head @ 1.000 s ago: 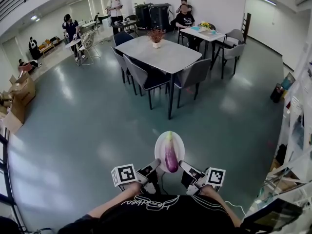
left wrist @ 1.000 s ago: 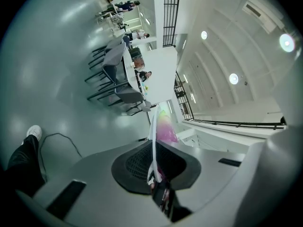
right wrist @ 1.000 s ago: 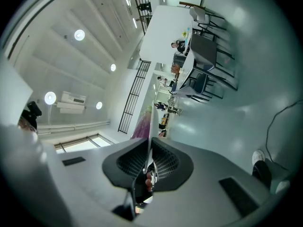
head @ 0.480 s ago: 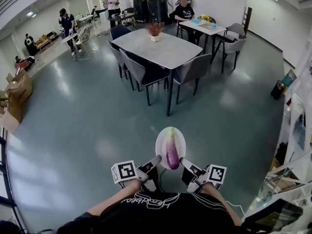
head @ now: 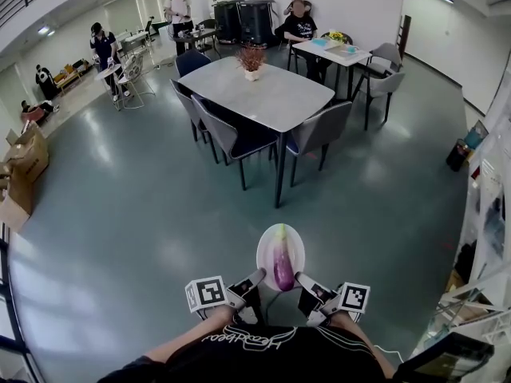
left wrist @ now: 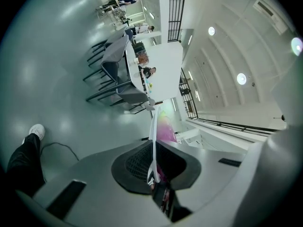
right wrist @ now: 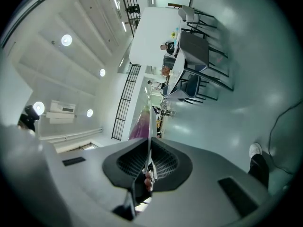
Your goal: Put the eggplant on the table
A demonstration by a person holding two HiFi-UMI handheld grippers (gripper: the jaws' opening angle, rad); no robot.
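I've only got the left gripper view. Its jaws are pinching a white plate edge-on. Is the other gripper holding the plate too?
Observer: Yes. The right gripper is shut on the opposite rim of the plate.
Operator: How does the eggplant sit on it?
Observer: The eggplant lies lengthwise along the plate's middle, with its green stem end pointing away from the person.
Operator: What's on the table ahead?
Observer: The nearest table has a potted plant at its far end and chairs along its sides. Open floor lies between it and the plate.
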